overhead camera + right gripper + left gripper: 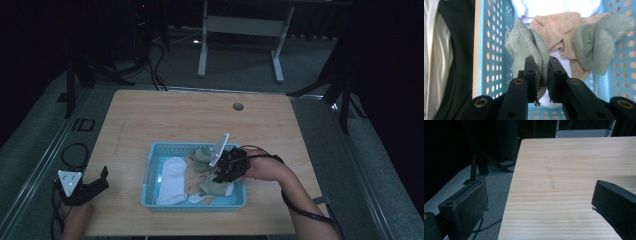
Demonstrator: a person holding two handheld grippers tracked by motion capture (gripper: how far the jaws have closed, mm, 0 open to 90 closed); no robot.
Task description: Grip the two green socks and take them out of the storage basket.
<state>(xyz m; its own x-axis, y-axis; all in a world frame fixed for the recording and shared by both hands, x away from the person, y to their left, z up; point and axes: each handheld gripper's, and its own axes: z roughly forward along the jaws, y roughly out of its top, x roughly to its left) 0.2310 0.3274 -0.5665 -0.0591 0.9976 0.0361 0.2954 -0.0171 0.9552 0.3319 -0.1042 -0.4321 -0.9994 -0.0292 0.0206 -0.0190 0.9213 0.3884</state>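
A light blue perforated basket (152,150) sits near the front of the wooden table (165,115) and holds white, tan and green socks. My right gripper (218,175) hangs over the basket's right half, shut on a green sock (524,41); in the right gripper view the sock is pinched between the pads and lifted off the pile. A second green sock (596,40) and a tan sock (555,27) lie in the basket (491,50) below. My left gripper (102,179) rests at the table's front left corner, its jaws wide apart over bare wood (564,182).
A white sock (171,175) fills the basket's left half. The table's left edge (510,195) drops to grey floor with cables and a black stand. A round hole (238,106) is in the tabletop at the back. A white table frame (240,30) stands beyond.
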